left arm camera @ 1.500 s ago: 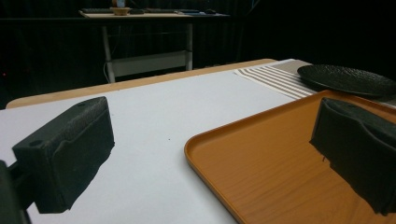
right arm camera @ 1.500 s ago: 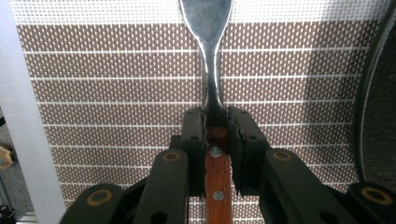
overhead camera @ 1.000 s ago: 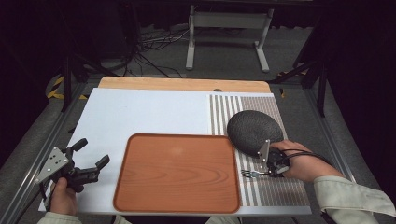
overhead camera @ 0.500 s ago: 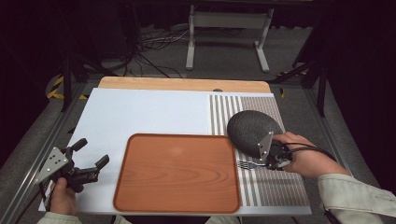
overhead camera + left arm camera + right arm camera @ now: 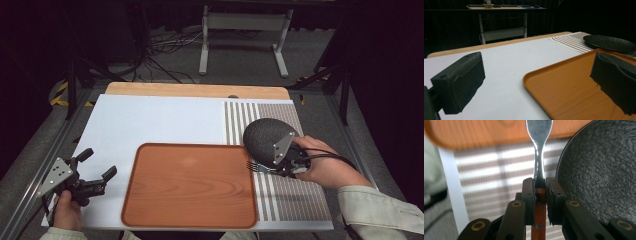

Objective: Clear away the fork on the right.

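My right gripper [image 5: 280, 167] is shut on a fork [image 5: 260, 166] with a wooden handle [image 5: 539, 207]; its metal tines point left toward the orange-brown tray [image 5: 190, 185]. In the right gripper view the fork neck [image 5: 539, 152] runs up between the jaws, beside the dark textured plate [image 5: 604, 170]. That plate [image 5: 265, 136] lies on the striped mat [image 5: 295, 200] just behind the right gripper. My left gripper [image 5: 97, 172] stands open at the table's left front, beside the tray's left edge. Its fingers [image 5: 461, 80] have nothing between them, and the tray [image 5: 574, 87] lies ahead.
A white sheet [image 5: 150, 125] covers the left and middle of the table, with a wooden strip [image 5: 195, 90] along the far edge. Beyond the table stand a white frame [image 5: 245, 25] and cables on the floor [image 5: 155, 50].
My right gripper has carried the fork up and toward the far side along the plate's edge, its tines now near the tray's right edge. The left gripper has stayed put.
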`<action>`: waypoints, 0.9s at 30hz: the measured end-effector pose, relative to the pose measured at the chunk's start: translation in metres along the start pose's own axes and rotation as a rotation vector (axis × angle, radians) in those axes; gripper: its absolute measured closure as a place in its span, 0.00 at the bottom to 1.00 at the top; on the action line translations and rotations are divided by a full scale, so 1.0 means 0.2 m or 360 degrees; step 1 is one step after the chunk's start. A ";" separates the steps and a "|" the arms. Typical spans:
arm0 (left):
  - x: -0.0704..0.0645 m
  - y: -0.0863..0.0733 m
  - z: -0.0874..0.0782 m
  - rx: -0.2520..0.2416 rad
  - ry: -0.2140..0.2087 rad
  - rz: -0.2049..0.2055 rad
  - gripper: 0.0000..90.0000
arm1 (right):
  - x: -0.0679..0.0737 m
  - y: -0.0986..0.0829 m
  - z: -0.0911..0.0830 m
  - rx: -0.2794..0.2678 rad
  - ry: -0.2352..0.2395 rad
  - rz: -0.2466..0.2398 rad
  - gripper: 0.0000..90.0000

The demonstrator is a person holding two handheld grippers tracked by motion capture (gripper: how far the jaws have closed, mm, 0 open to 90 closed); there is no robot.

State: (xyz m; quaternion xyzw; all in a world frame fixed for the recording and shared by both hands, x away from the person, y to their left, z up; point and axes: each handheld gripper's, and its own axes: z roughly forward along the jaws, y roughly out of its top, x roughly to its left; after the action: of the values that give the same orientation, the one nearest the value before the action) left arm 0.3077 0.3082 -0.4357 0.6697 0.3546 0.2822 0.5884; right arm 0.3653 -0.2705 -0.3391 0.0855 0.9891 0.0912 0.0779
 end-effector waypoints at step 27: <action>0.00 0.00 0.00 -0.0005 0.0003 -0.0008 0.00 | 0.05 0.12 -0.04 -0.0451 0.0047 0.0768 0.88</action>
State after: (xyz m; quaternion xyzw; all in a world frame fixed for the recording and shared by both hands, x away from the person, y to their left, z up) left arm 0.3076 0.3085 -0.4357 0.6677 0.3564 0.2820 0.5897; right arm 0.3585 -0.2461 -0.3270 0.3056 0.9185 0.2458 0.0506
